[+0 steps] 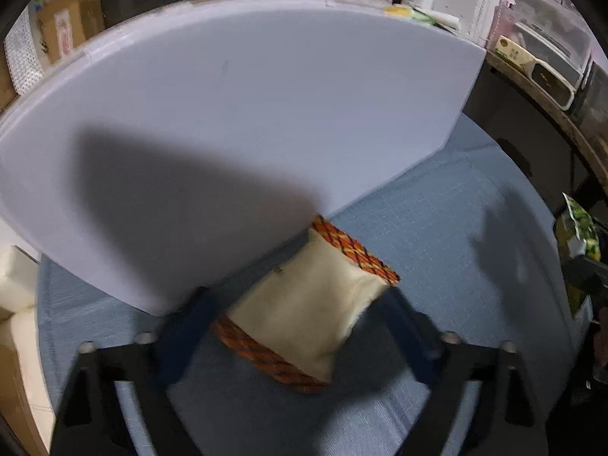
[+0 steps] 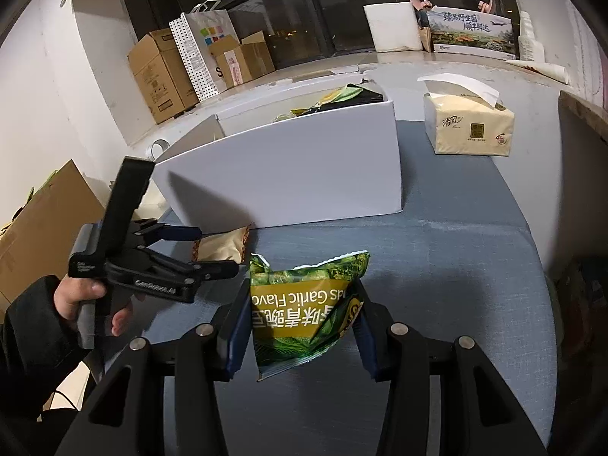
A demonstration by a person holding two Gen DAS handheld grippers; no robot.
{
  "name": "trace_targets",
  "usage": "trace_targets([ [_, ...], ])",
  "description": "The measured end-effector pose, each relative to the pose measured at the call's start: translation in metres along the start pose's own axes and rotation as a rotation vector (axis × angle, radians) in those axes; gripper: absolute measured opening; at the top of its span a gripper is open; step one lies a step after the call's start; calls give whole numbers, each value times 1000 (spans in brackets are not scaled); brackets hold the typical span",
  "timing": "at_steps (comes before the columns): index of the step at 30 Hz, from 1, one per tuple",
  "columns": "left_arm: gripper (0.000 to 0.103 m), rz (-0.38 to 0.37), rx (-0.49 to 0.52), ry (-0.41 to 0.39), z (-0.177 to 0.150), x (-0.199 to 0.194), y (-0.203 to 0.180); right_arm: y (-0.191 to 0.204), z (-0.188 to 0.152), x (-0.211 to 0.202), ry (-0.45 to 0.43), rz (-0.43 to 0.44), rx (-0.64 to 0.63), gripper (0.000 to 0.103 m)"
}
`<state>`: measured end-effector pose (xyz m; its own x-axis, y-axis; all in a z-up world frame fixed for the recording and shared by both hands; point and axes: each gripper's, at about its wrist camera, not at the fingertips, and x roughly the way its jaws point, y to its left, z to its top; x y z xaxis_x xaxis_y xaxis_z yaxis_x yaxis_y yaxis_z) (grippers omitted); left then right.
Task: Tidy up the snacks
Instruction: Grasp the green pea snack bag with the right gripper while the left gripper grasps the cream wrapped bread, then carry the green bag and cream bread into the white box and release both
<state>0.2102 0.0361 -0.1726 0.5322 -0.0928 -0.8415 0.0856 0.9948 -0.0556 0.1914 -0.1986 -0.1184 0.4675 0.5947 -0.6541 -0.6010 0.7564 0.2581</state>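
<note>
- Holding the green snack bag [image 2: 307, 304] clamped in our right claw [image 2: 300, 326], above the counter [image 2: 456, 266].
- Our left claw [image 1: 300, 304] stands apart around the cream packet [image 1: 304, 311], its long axis running toward the white box [image 2: 281, 174] just beyond.

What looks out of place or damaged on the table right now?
Nothing damaged or spilled. The green snack bag sits upside down in the right gripper; the cream snack pack lies on the cloth against the white box, between the left gripper's fingers.
</note>
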Motion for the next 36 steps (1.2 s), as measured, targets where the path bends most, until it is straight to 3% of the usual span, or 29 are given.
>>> trace_targets([
  [3,70,-80,-13,-11,-2,-9,2,2,-1,1,6,1,-6,52],
  [8,68,-97,-34,-104,-15,-48,-2,6,-2,0,3,4,-20,52],
  [16,69,-57,-100,-273,-22,-139,-2,15,0,-7,-11,10,-49,52],
  [22,69,-16,-132,-377,-6,-185,7,23,16,-19,-43,31,-64,52],
  [27,69,18,-131,-424,25,-196,15,37,56,-32,-110,49,-94,52],
  [30,69,-3,-169,-446,51,-198,29,49,89,-39,-165,59,-129,52],
  [33,69,8,-189,-453,78,-193,36,63,122,-37,-208,8,-184,52],
  [36,69,16,-196,-446,99,-184,42,70,156,-23,-218,10,-212,52],
])
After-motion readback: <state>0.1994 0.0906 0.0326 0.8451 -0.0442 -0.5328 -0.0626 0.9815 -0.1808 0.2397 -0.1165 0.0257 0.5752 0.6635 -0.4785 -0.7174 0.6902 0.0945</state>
